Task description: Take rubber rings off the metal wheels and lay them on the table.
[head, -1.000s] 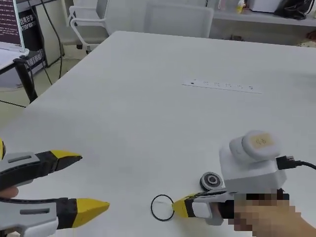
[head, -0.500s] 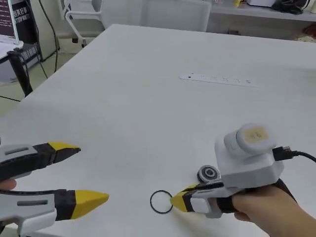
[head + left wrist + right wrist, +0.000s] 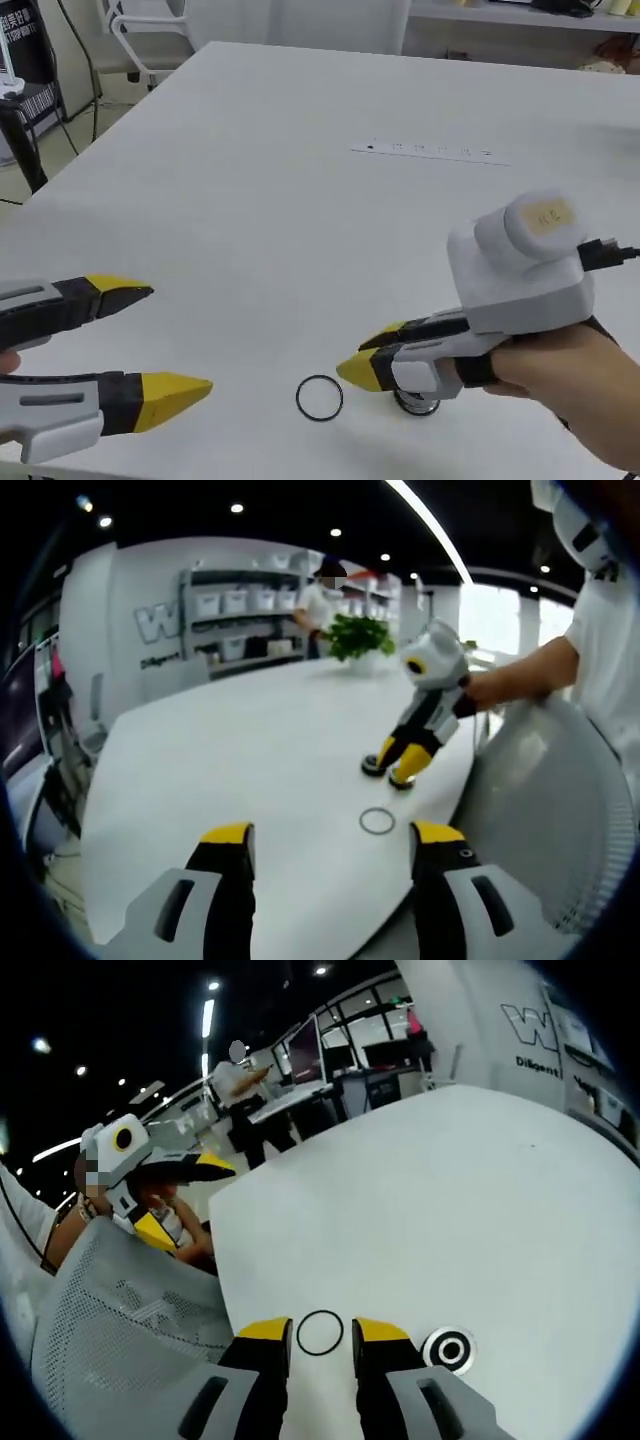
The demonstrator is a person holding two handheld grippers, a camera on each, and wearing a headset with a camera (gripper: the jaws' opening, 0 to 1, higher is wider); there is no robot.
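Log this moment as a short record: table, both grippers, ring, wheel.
table: white table, workbench surface
right gripper: low over the table, jaws slightly apart, holding nothing
left gripper: jaws wide apart, empty, apart from ring and wheel
ring: thin black rubber ring, flat on the table, off the wheel, just ahead of the right gripper's tips
wheel: small round metal wheel, on the table beside the right gripper's jaws
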